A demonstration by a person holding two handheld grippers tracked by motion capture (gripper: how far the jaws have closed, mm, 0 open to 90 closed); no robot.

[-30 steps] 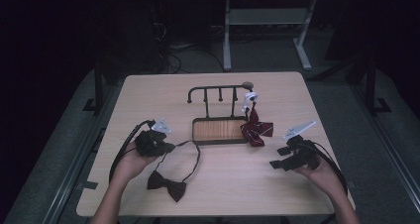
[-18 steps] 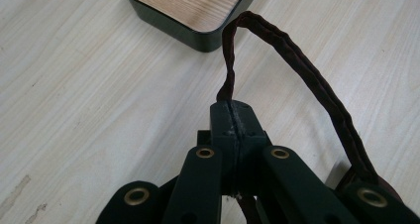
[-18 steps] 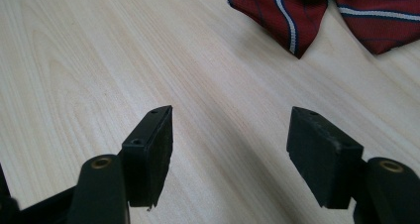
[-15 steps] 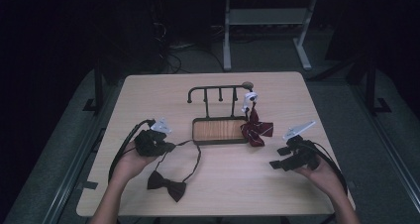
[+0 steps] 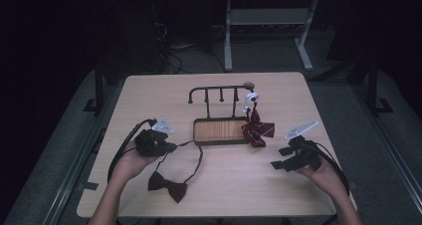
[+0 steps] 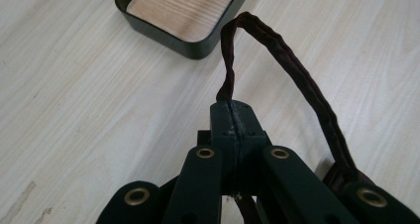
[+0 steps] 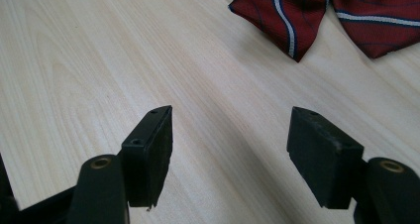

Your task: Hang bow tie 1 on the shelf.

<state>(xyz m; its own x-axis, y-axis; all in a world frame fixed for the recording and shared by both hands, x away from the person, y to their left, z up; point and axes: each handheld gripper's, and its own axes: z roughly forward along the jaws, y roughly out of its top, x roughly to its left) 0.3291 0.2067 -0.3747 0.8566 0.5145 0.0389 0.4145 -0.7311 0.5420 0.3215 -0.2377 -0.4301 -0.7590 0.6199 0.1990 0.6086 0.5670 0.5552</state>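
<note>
A dark bow tie (image 5: 167, 185) lies near the table's front, its thin neck strap (image 5: 200, 158) looping up toward the rack. My left gripper (image 5: 168, 147) is shut on that strap (image 6: 297, 78), which arches out from between the closed jaws. A red striped bow tie (image 5: 257, 130) hangs from the right end of a black peg rack (image 5: 219, 89) and rests on the table beside the rack's wooden tray (image 5: 220, 130). My right gripper (image 5: 276, 165) stands open over bare wood, short of the red striped bow tie (image 7: 341, 13).
The light wooden table (image 5: 278, 190) ends close behind both hands. The tray's dark rim (image 6: 163, 33) lies just ahead of the left gripper. A white tag (image 5: 251, 98) hangs at the top of the red tie. Dark floor and a metal stand (image 5: 263, 16) lie beyond.
The left gripper has shifted slightly right toward the tray with the strap in it. The right gripper has barely moved.
</note>
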